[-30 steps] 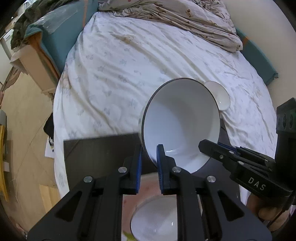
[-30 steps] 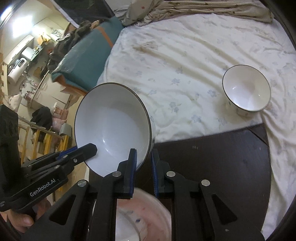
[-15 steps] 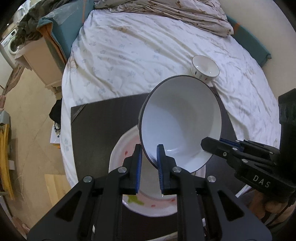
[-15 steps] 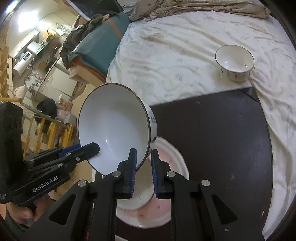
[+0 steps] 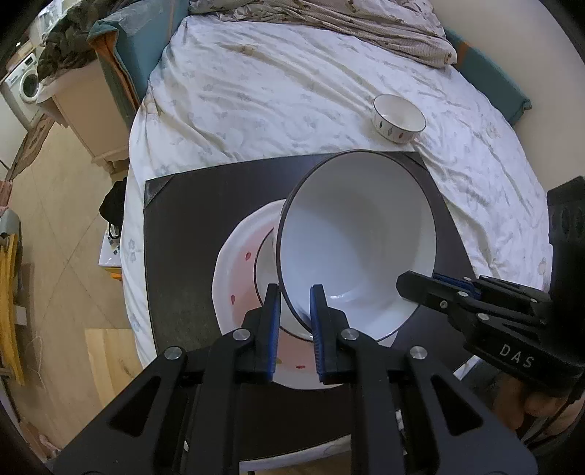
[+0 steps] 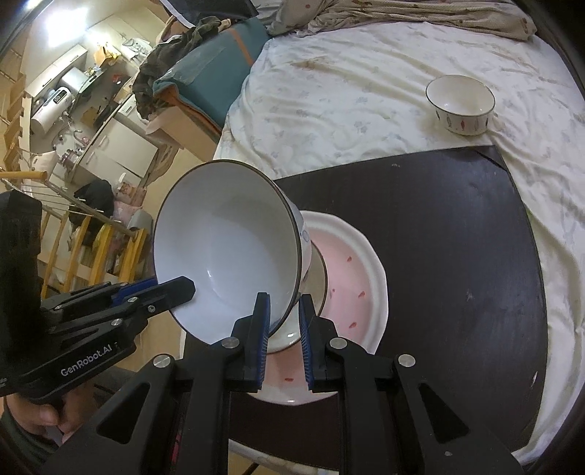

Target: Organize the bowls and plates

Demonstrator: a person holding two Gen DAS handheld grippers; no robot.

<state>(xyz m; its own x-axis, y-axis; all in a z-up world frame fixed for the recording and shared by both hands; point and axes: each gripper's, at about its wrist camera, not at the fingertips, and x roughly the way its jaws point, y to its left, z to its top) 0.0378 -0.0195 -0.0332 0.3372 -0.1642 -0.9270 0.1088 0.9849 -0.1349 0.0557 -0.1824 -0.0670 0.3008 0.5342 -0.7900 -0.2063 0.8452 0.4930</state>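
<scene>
A large white bowl with a dark rim [image 5: 358,241] [image 6: 226,255] is held tilted above a pink plate [image 5: 237,270] [image 6: 351,277] on a dark board [image 5: 182,226] [image 6: 438,226]. A smaller bowl [image 5: 265,266] [image 6: 316,277] sits on the plate, mostly hidden by the large bowl. My left gripper [image 5: 295,314] [image 6: 172,288] is shut on the large bowl's rim. My right gripper [image 6: 283,321] [image 5: 416,288] is shut on the opposite side of the rim. A small patterned bowl [image 5: 398,118] [image 6: 460,104] stands on the bed sheet behind the board.
The board lies on a bed with a white floral sheet [image 5: 292,102] [image 6: 347,102]. A rumpled blanket [image 5: 347,29] lies at the far end. The bed's left edge drops to the floor [image 5: 65,237]. A low cabinet [image 5: 84,106] stands at the left.
Both grippers have pulled back and up with the large bowl. The plate, the smaller bowl on it and the whole board have come into view; the small patterned bowl looks farther away.
</scene>
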